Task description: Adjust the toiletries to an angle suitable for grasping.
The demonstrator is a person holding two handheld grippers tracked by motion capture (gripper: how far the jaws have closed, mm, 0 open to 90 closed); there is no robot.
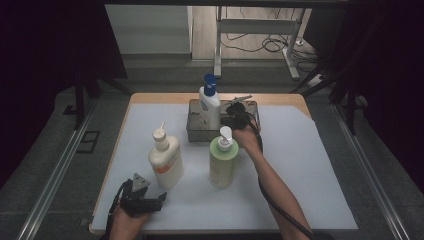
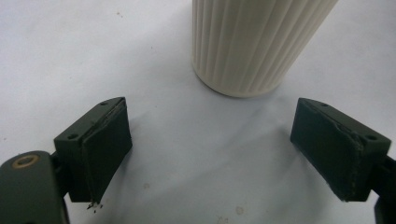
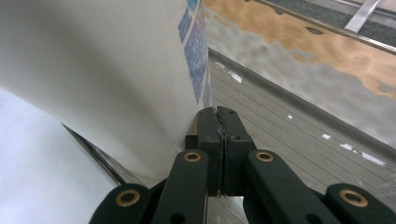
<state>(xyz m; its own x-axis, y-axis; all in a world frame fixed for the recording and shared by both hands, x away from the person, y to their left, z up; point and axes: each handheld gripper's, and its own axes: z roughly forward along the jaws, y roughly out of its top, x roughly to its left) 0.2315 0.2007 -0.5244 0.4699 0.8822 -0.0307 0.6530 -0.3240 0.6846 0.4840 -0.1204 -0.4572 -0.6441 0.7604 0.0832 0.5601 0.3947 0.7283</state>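
Note:
A white bottle with a blue pump [image 1: 210, 107] stands in a metal tray [image 1: 196, 134] at the back of the table. Inside that tray, right beside the bottle, my right gripper [image 1: 234, 114] is shut with nothing between its jaws. In the right gripper view the closed tips [image 3: 219, 114] sit against the bottle's white wall [image 3: 107, 79] above the tray floor [image 3: 299, 140]. A cream bottle with an orange label [image 1: 166, 159] stands front left. Just short of its ribbed base [image 2: 247, 46], my left gripper [image 1: 152, 195] [image 2: 210, 112] rests open and empty.
A green bottle with a white pump [image 1: 223, 161] stands mid-table, close to the right forearm [image 1: 272, 185]. A white mat [image 1: 310, 165] covers the wooden table [image 1: 280, 97]. The right gripper's cable [image 1: 280, 210] trails along the forearm. Beyond the table are a floor and desk legs.

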